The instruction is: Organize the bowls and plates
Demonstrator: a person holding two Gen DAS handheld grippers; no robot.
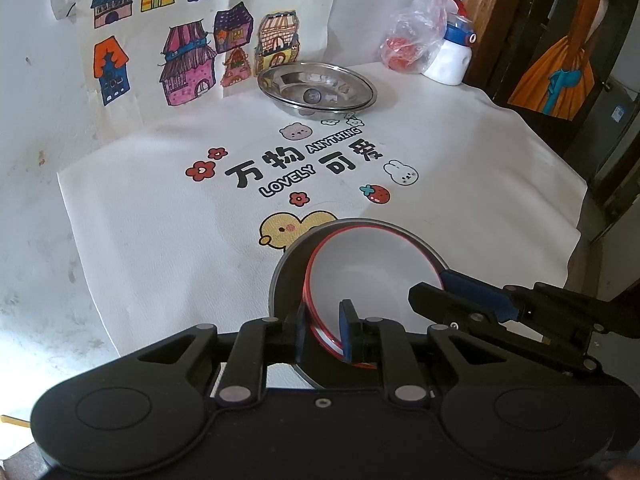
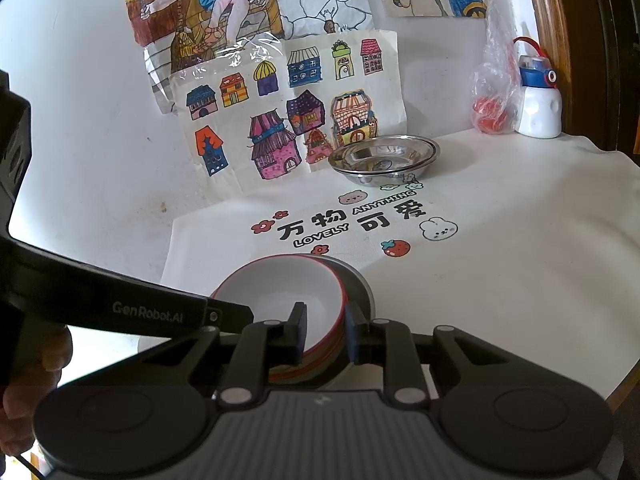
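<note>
White cloth (image 1: 160,220) printed with cartoon animals and lettering covers the table, and coloured drawings of houses (image 1: 192,40) hang on the wall behind it. Two nested steel dishes (image 1: 318,87) sit at the far edge of the cloth, just before the drawings. Well to their right stand a clear bag (image 1: 416,36) with something red inside and a white bottle (image 1: 450,54) with a blue and red cap. Nothing lies between these and the near edge.

Close to the cameras, a white bowl (image 1: 372,264) with a red rim sits inside a steel plate (image 1: 286,276), tilted up toward the right. The left gripper (image 1: 326,334) is closed on the near edges, one finger outside the plate and the other inside the bowl. The right gripper (image 2: 326,334) is clamped on the opposite side, one finger inside the bowl and the other outside; whether it also pinches the plate rim is hard to tell. In the left view the right gripper's blue-padded finger (image 1: 476,290) reaches in over the bowl's right rim.
</note>
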